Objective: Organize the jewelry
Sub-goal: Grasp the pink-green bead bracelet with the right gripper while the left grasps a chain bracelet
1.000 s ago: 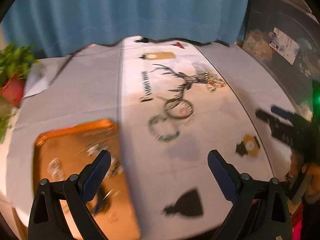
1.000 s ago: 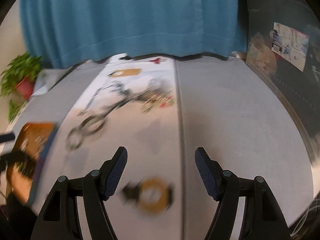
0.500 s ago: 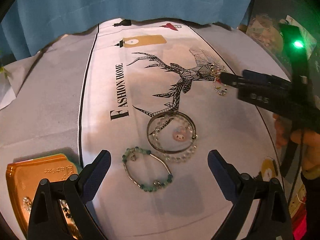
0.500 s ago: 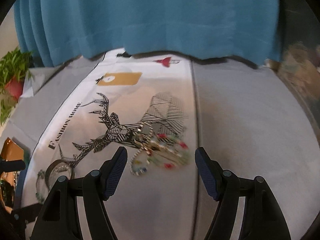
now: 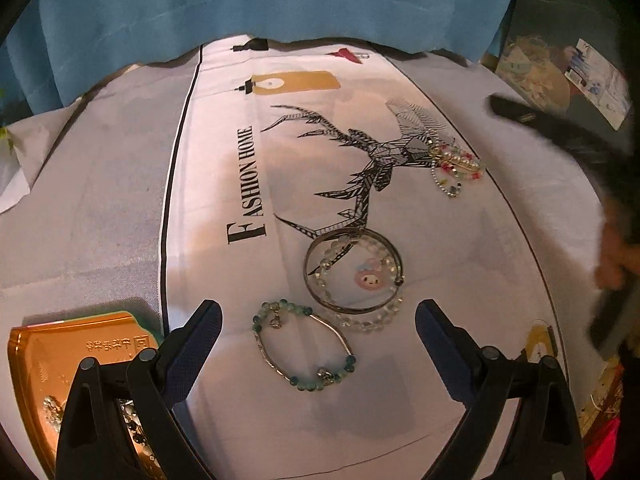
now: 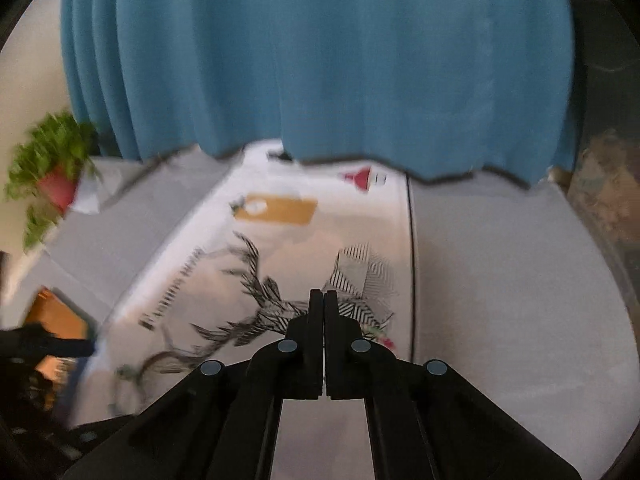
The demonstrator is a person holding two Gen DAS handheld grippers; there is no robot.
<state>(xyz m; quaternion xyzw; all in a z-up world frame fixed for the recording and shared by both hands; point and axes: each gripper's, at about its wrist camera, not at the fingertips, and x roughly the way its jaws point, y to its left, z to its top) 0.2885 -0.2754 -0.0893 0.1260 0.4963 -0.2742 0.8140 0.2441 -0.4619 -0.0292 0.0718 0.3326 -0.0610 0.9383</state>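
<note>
a green bead bracelet point(image 5: 304, 350) lies on the deer-print cloth point(image 5: 240, 280) between the spread tongs of the left gripper point(image 5: 318, 334), untouched. only this view shows it sharply, beside a silver bangle point(image 5: 354, 270) and gold tray point(image 5: 60, 360). the right gripper point(image 6: 323, 300) shows pressed together, empty.

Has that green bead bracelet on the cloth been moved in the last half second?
No. The green bead bracelet lies in the same spot, just below the silver bangle and the printed deer, between the open left gripper fingers.
</note>
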